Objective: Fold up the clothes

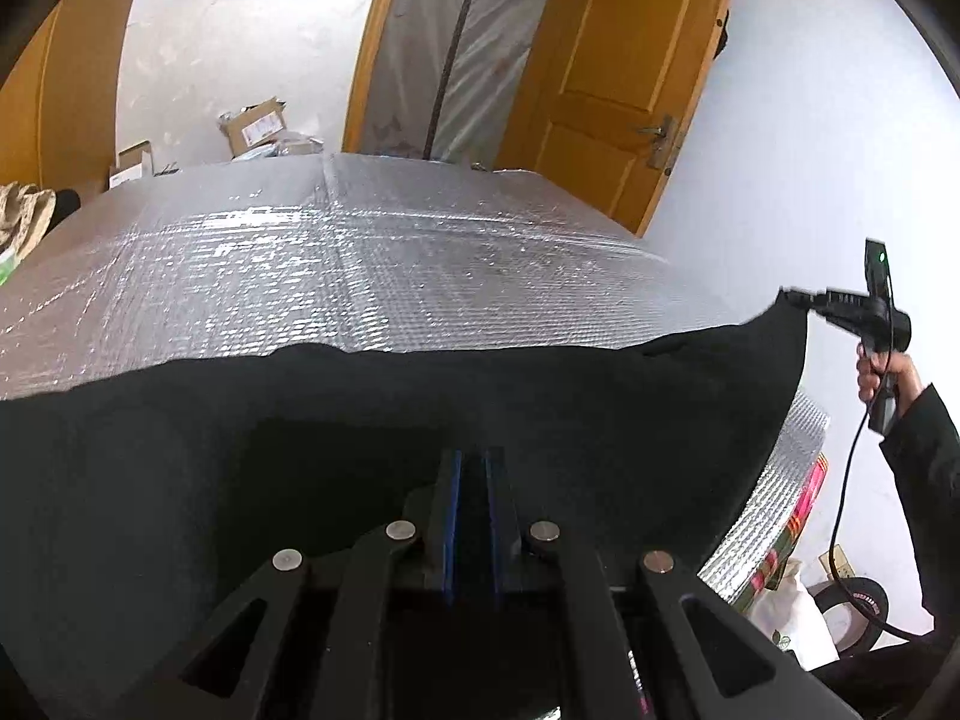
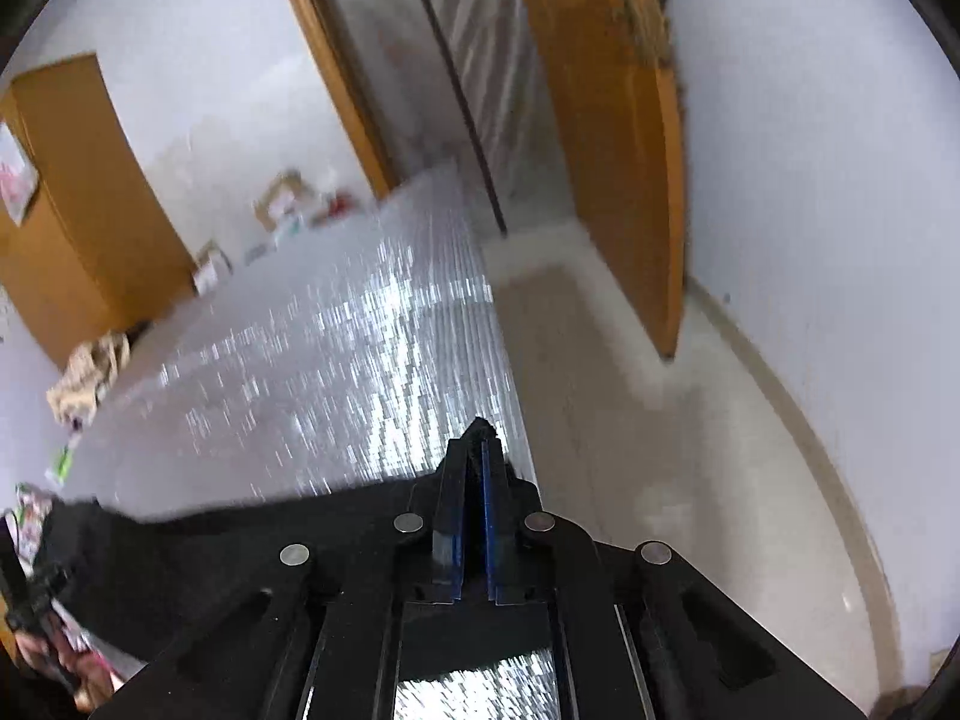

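1. Right wrist view smeared throughout; silver foil surface [image 2: 336, 360] reads as streaks.
2. Boxes [image 2: 282, 204] by the far wall too blurred to identify.
3. Black garment [image 1: 360, 420] runs off the bottom and left edges in the left wrist view; its shape cannot be told.
4. Person's sleeve [image 1: 930, 480] cut by the right edge.
5. Beige cloth [image 1: 24, 216] cropped at the left edge.

Left gripper [image 1: 474, 462], lower centre: black linkage frame, four round silver pins, blue-edged fingers. Right gripper [image 2: 478, 450]: same build. Far right of left view: dark sleeve [image 1: 930, 450], black cable [image 1: 846, 504], green indicator light on gripper body.
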A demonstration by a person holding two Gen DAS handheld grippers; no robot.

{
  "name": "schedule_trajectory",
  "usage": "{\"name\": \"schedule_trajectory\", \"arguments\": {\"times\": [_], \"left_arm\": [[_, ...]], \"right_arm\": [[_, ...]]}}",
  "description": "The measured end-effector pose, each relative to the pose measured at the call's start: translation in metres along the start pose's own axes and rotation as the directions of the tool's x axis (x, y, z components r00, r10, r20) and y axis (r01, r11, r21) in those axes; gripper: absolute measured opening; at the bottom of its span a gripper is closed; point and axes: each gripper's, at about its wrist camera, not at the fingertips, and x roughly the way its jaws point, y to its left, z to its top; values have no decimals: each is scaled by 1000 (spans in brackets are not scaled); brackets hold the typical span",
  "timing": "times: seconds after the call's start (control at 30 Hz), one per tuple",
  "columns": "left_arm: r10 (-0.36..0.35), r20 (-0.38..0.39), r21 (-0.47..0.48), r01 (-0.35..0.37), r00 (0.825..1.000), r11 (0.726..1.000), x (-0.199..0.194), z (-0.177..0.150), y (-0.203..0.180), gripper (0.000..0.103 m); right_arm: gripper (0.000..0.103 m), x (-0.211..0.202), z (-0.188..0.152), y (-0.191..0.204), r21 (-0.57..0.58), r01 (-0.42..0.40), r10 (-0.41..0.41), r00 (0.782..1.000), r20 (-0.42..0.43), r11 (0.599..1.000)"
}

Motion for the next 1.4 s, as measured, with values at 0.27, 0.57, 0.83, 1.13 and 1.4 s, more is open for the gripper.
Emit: {"name": "schedule_trajectory", "arguments": {"times": [0.27,0.57,0.83,1.13,1.4], "left_arm": [[0,-9,1,0,1000,1000,5,-2,-2,6],[-4,-35,-17,3,999,1000,17,-9,4,6],[-2,-41,-9,1,999,1000,16,-8,5,6],[-14,-55,4,14,998,1000,22,-5,-4,6],[-12,-59,3,12,998,1000,23,-6,-6,6]], "right_arm": [[5,-27,16,12,12,-65,62,984,166,998],[5,-7,17,-3,42,7,-11,996,89,999],[25,8,-10,-44,196,38,-42,999,16,980],[32,10,-20,-45,159,-14,20,999,-31,987],[18,55,-7,-26,31,9,-4,987,-161,999]]}}
